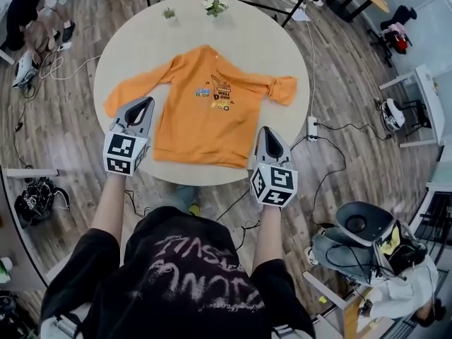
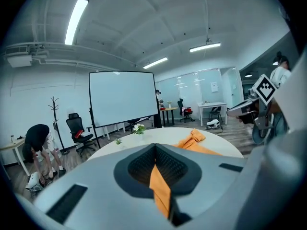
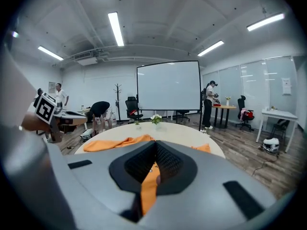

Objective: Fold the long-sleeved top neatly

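Orange long-sleeved top (image 1: 205,119) lying front-up on a round white table (image 1: 282,48), with its printed chest motif (image 1: 217,94) exposed. The collar (image 1: 206,48) is directed toward the far rim, where two small potted plants (image 1: 214,6) are set, and the hem (image 1: 205,161) is turned toward the person at the near rim, so the body's long axis runs straight away from the person. The widest span, however, is given by the sleeves and lies across the table. One sleeve (image 1: 131,90) is stretched out at the picture's left, while the other (image 1: 281,89) is bunched into a knot-like lump at the right. The left gripper (image 1: 146,106) is placed at the body's left edge above the hem corner, and the right gripper (image 1: 264,131) at the opposite edge. In the left gripper view a strip of orange cloth (image 2: 160,188) is seen pinched between jaws that are clenched together. The same is seen in the right gripper view (image 3: 146,190), so the fabric is grasped by both tools. The garment is judged to be light, soft and limp, with no stiffness of its own. It can be expected to sag and crease between any two held points, and to drag with some friction over the tabletop. Hold is best taken at paired corners or seams, such as hem corners or shoulder points, so that a straight fold line is kept.
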### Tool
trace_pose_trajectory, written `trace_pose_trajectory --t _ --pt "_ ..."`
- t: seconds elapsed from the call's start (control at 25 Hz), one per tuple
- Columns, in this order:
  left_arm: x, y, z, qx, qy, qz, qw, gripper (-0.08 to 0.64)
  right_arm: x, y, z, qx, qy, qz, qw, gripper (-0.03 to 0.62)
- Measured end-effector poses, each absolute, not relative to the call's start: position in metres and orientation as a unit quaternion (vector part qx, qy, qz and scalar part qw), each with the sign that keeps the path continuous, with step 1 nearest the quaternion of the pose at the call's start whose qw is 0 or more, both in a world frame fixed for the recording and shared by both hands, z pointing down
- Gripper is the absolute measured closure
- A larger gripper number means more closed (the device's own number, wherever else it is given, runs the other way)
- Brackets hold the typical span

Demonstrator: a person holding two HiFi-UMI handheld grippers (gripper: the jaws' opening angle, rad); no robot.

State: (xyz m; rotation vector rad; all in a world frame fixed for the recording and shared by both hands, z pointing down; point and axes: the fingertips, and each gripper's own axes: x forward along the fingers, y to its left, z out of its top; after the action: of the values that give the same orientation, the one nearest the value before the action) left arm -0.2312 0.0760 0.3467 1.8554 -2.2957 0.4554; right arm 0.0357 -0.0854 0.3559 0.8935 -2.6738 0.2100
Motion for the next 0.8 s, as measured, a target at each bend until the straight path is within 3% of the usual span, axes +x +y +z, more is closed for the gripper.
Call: trace_pose_trajectory --t 0.4,0.8 --pt "-0.281 0.021 0.392 0.639 -0.745 0.155 0.111 0.552 -0.028 -0.129 0.388 0.304 -0.928 0.059 0.209 0.588" --pt "-0.284 -0.033 0.434 0.662 -0.708 0.215 0.116 0.552 -0.067 -0.164 0.447 0.232 -0.930 0.022 0.285 0.560"
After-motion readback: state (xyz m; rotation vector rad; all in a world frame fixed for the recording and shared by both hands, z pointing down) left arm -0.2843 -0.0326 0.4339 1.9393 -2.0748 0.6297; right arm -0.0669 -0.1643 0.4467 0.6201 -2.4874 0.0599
